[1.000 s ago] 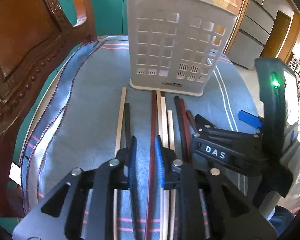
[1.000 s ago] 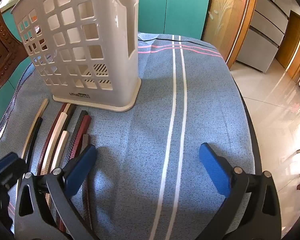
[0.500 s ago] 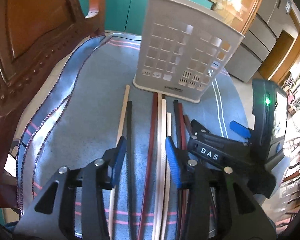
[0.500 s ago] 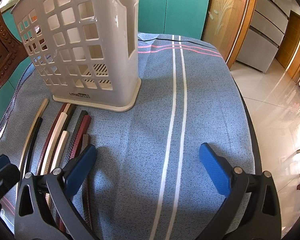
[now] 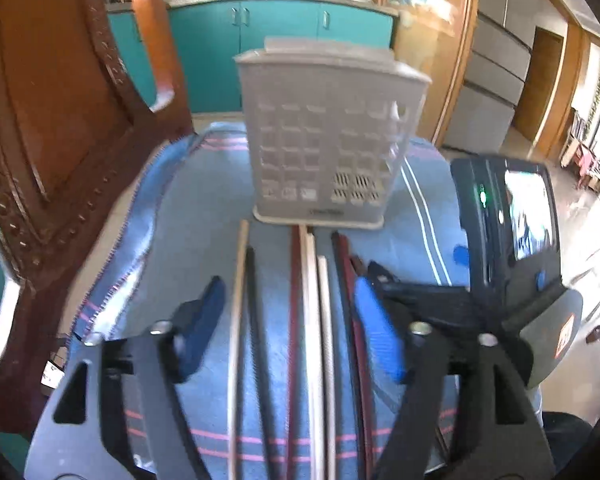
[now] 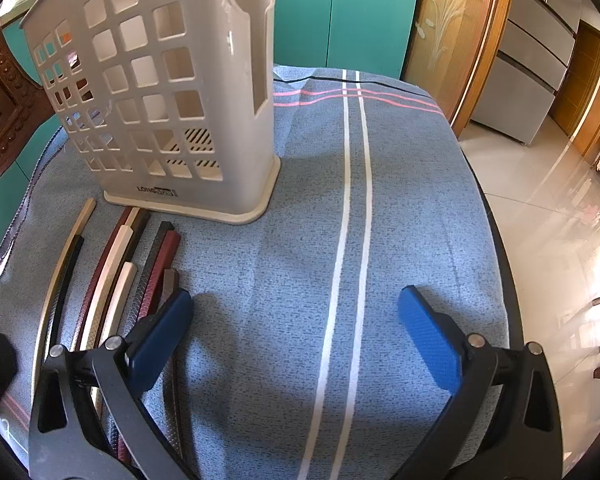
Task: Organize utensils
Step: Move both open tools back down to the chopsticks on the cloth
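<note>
Utensil holder (image 5: 329, 136) stands upright on the cloth-covered table (image 6: 412, 216), toward the far side, left of the cloth's paired lengthwise stripes (image 6: 350, 208). Chopsticks (image 5: 312, 320) lie flat on the cloth in a near-parallel row in front of the holder, far ends pointing at its base; the middle ones reach almost to the base edge, the outer ones stop short. Chair (image 5: 48, 152) stands at the table's left edge. Cabinets (image 5: 260, 40) run behind the table. Right gripper (image 6: 296, 336) sits to the right of the chopstick row; left gripper (image 5: 288, 320) straddles the row from the near side.
</note>
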Motion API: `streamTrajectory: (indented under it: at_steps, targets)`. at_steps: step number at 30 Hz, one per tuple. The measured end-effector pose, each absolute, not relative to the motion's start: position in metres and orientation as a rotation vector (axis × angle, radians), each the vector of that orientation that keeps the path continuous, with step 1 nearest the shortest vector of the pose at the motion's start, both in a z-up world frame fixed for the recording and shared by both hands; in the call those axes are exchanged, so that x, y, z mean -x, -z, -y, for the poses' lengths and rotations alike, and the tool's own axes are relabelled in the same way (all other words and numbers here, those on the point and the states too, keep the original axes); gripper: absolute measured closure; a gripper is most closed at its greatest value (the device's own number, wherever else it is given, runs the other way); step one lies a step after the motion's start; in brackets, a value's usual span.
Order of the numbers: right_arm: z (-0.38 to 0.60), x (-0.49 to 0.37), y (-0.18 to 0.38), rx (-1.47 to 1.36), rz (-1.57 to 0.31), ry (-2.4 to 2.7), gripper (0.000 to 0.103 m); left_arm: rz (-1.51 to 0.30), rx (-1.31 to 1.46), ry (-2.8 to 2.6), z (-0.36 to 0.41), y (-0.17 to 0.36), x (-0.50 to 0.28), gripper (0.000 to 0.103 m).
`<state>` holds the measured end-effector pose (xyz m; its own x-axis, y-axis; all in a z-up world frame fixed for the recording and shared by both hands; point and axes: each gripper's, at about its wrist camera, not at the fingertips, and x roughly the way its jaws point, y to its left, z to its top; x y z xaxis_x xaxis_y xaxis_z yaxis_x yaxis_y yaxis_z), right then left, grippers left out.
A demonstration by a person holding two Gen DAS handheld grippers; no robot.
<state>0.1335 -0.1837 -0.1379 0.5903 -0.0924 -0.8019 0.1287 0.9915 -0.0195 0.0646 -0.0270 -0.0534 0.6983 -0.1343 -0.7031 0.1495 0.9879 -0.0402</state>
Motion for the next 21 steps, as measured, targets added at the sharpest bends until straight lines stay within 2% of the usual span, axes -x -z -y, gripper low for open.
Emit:
streamTrajectory:
  at_steps: [5, 21]
  targets:
    - [0.184, -0.133, 0.138, -0.042, -0.931, 0.129, 0.002, -0.727, -0.064, 0.152, 0.029, 0.047, -0.061, 0.025]
    - [0.183, -0.133, 0.137, -0.041, -0.931, 0.129, 0.002, -0.698, 0.023, 0.106, -0.006, 0.039, -0.079, 0.018]
